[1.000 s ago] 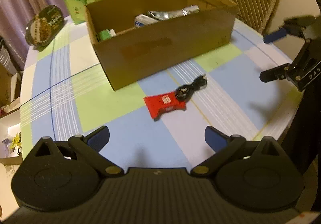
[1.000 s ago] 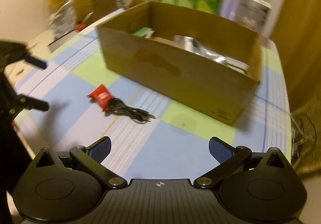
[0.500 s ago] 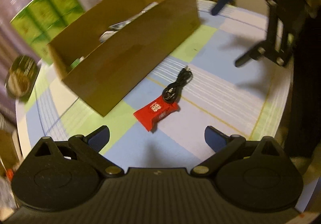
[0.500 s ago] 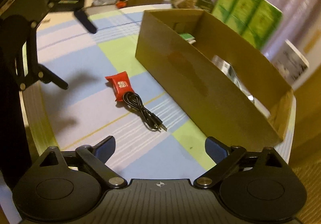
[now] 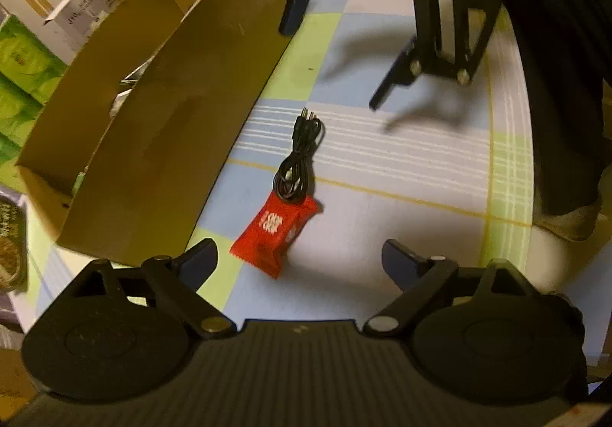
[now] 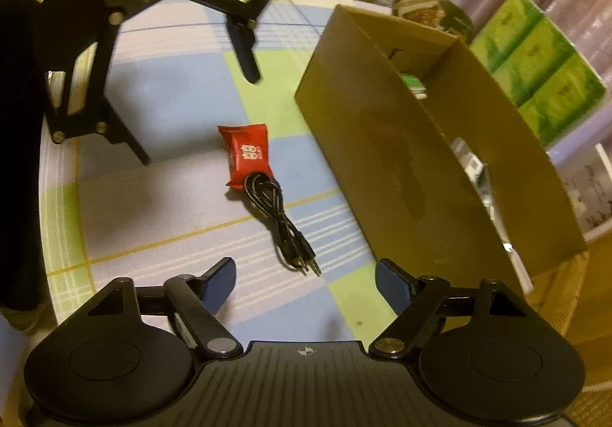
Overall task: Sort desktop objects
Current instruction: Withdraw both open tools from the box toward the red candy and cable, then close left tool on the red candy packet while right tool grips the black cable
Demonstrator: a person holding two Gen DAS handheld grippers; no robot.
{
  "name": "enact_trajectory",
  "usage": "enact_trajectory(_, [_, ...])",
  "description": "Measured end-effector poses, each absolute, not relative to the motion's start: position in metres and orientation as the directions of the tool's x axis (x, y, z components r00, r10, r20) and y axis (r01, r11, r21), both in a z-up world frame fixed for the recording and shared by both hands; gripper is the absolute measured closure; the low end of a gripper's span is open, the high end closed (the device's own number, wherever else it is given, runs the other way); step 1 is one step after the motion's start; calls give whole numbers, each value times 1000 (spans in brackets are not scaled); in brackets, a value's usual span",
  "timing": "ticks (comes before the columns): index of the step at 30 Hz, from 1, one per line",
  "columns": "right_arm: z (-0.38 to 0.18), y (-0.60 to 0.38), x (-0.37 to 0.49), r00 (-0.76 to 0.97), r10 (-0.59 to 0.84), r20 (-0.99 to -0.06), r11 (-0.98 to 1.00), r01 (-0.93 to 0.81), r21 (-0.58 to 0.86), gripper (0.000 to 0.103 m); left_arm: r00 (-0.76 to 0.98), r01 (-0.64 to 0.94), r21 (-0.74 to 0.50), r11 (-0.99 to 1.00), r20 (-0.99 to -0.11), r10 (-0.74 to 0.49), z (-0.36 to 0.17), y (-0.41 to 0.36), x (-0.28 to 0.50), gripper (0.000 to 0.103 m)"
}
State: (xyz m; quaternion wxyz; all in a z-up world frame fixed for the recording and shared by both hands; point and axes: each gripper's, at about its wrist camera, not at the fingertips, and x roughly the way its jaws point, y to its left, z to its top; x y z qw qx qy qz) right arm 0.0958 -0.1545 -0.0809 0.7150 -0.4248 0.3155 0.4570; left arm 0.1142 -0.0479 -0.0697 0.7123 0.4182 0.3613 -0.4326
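Note:
A red snack packet point(image 5: 274, 233) lies on the checked tablecloth, with a coiled black cable point(image 5: 299, 163) resting partly on its far end. Both also show in the right wrist view: the packet point(image 6: 246, 153) and the cable point(image 6: 276, 218). My left gripper point(image 5: 300, 262) is open and empty, just short of the packet. My right gripper point(image 6: 305, 277) is open and empty, just short of the cable's plug end. Each gripper shows in the other's view, facing across the two items. An open cardboard box point(image 5: 153, 117) holding several items stands beside them; it also shows in the right wrist view point(image 6: 401, 148).
Green tissue packs point(image 6: 535, 60) stand behind the box, with a round tin point(image 6: 432, 8) near them. A white carton point(image 5: 78, 12) is beyond the box. The round table's edge point(image 5: 535, 174) runs close on the right.
Both grippers have swung in and dropped towards the packet and cable from opposite sides. Both stay open. The packet and cable have not moved.

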Motion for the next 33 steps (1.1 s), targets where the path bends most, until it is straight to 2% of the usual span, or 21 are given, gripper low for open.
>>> enact_trajectory(3, [-89,-148,100,353,379,-855,199,-934,-297,37,319,933,236,273,-894,-316,-75,-53,126,25])
enact_trajectory(7, [-98,-142,105,327,367,-871,165,-944,-284,42,300,937,213,277,-897,-325,-79,-57,139,29])
enact_trajectory(11, [-105,-138,113,305,362,-881,147,-952,-269,45,282,942,196,273,-904,-322,-85,-59,151,32])
enact_trajectory(22, [-117,-121,125,263,357,-896,98,-965,-244,50,238,950,153,272,-919,-313,-99,-59,168,51])
enact_trajectory(29, [-121,-108,136,224,361,-905,106,-974,-199,55,228,947,136,290,-921,-315,-106,-53,173,55])
enact_trajectory(32, [-121,-105,141,202,365,-909,121,-978,-168,60,236,940,133,314,-918,-318,-108,-50,174,60])
enact_trajectory(33, [-121,-104,142,192,367,-910,126,-980,-156,64,237,937,129,324,-917,-320,-109,-48,175,63])
